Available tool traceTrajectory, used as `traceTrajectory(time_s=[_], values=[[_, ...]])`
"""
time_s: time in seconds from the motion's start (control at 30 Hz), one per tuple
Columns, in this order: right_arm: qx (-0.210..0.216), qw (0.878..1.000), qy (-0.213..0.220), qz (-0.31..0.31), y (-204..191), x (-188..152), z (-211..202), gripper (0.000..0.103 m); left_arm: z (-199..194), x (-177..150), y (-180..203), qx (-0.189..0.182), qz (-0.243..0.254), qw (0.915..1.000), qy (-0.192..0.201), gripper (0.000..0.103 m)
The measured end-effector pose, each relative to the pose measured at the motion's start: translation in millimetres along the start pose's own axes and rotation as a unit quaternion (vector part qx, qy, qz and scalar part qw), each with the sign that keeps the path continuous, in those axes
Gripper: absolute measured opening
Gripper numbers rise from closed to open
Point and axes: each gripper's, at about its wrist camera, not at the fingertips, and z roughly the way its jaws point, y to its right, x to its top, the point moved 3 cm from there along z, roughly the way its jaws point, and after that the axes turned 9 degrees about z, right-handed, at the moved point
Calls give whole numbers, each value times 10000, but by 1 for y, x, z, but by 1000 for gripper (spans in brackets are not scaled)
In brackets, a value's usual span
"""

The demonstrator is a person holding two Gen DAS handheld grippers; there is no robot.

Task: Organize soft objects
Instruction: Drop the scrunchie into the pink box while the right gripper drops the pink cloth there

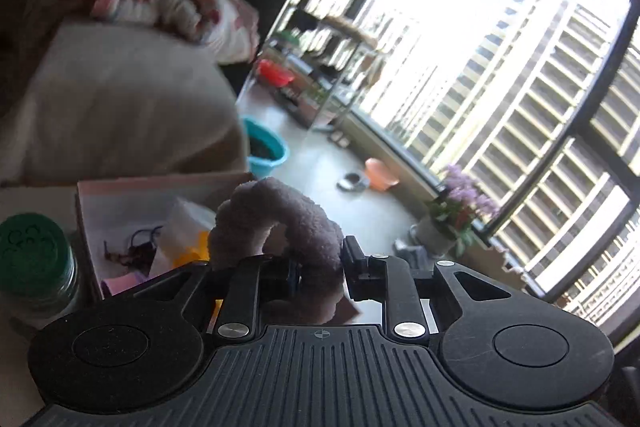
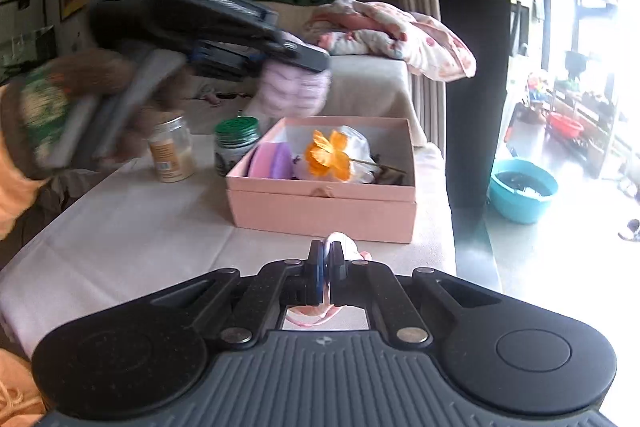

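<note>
My left gripper (image 1: 320,267) is shut on a fuzzy lilac soft ring (image 1: 276,215) and holds it in the air above the open pink box (image 1: 120,187). In the right wrist view the left gripper (image 2: 296,63) is blurred, with the lilac ring (image 2: 292,91) under it, above the pink box (image 2: 320,203). The box holds an orange flower (image 2: 326,155), pink and purple round pads (image 2: 272,159) and a white bag. My right gripper (image 2: 327,259) is shut on a small pink-and-white soft item (image 2: 344,245), low over the table in front of the box.
A green-lidded jar (image 2: 234,143) and a tan jar (image 2: 170,151) stand left of the box on the white-clothed table (image 2: 140,227). A floral quilt (image 2: 392,31) lies on a cushion behind. A teal basin (image 2: 522,187) sits on the floor at right.
</note>
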Motion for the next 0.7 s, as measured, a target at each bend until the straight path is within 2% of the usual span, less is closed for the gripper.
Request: traceTrajectory(time_s=[0.07, 0.13, 0.17, 0.23, 0.3, 0.4, 0.47, 0.53, 0.6, 0.7], values=[[-22, 10000, -12, 61, 3, 3, 9, 3, 35, -11, -20, 428, -58, 9970, -642, 25], [-40, 10000, -4, 73, 7, 11, 18, 3, 53, -23, -36, 705, -56, 9935, -887, 25], [-56, 10000, 42, 50, 8, 18, 23, 3, 57, -26, -40, 736, -32, 9930, -924, 21], [-93, 9998, 182, 3, 9, 33, 32, 3, 52, -25, -39, 681, 186, 9939, -848, 24], [-74, 9993, 356, 64, 11, 57, 42, 3, 43, -26, -31, 618, 649, 9925, -831, 25], [91, 9979, 579, 284, 12, 101, 63, 3, 31, -35, -11, 722, 1433, 9837, -808, 25], [270, 9966, 622, 464, 9, 132, 82, 3, 26, -41, -3, 776, 1735, 9787, -781, 26], [486, 9961, 441, 583, 2, 156, 106, 3, 28, -45, 3, 882, 2068, 9714, -763, 28], [715, 9947, -22, 743, -5, 169, 137, 3, 35, -43, 4, 996, 2346, 9636, -806, 30], [854, 9917, -629, 731, -16, 165, 170, 3, 39, -39, -6, 1045, 2380, 9622, -810, 30]])
